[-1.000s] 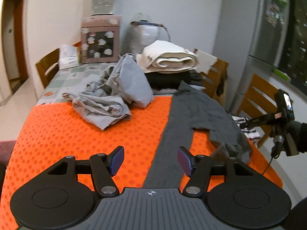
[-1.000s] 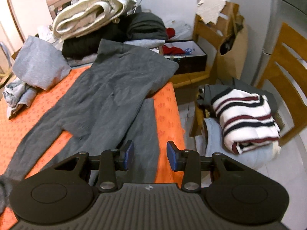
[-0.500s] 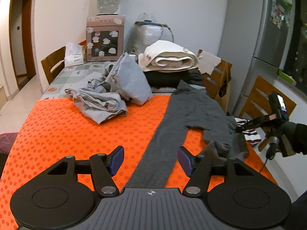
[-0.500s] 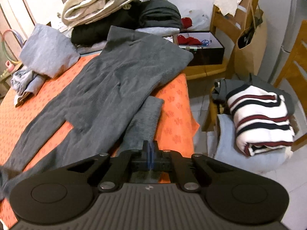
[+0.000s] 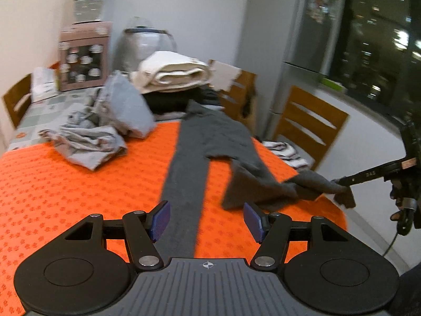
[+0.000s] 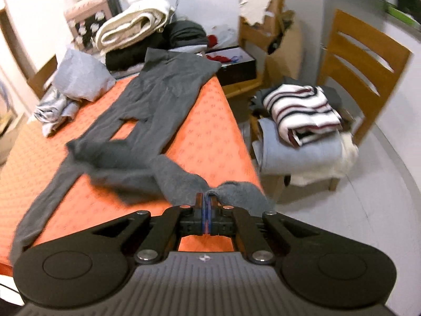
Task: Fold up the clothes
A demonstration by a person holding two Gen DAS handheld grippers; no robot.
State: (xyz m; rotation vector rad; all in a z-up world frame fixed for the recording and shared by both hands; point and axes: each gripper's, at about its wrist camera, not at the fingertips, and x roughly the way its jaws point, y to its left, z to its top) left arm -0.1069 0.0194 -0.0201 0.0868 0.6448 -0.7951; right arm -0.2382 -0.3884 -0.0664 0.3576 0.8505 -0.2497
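Orange patterned cloth covers the table [image 5: 65, 189], which stands in a room with white walls, a grey refrigerator [image 5: 294, 39] and a dark window [image 5: 376, 39] at the right side. On this cloth lie the dark grey leggings [image 5: 210, 142]: the waist part is at the far edge of the table, one leg runs straight toward the near edge, and the other leg is folded and pulled toward the right edge. The right gripper [image 6: 206, 205] is closed on the end of this second leg, with the grey cloth pinched between its blue pads at the right edge of the table; in the left wrist view the same gripper [image 5: 342, 184] is seen holding the cloth slightly above the edge. The left gripper [image 5: 206, 220] is open and holds nothing; it hangs over the near edge, and the straight leg passes under the gap between its jaws. A crumpled light grey garment [image 5: 86, 144] lies near the far left part of the cloth. Behind it, at the far edge, folded clothes are stacked, with a cream rolled blanket [image 5: 173, 71] on top. Beside the right edge stands a wooden chair [image 6: 363, 60], and on its seat lies a pile with a striped sweater [image 6: 302, 110] on top. Both views are a little blurred.
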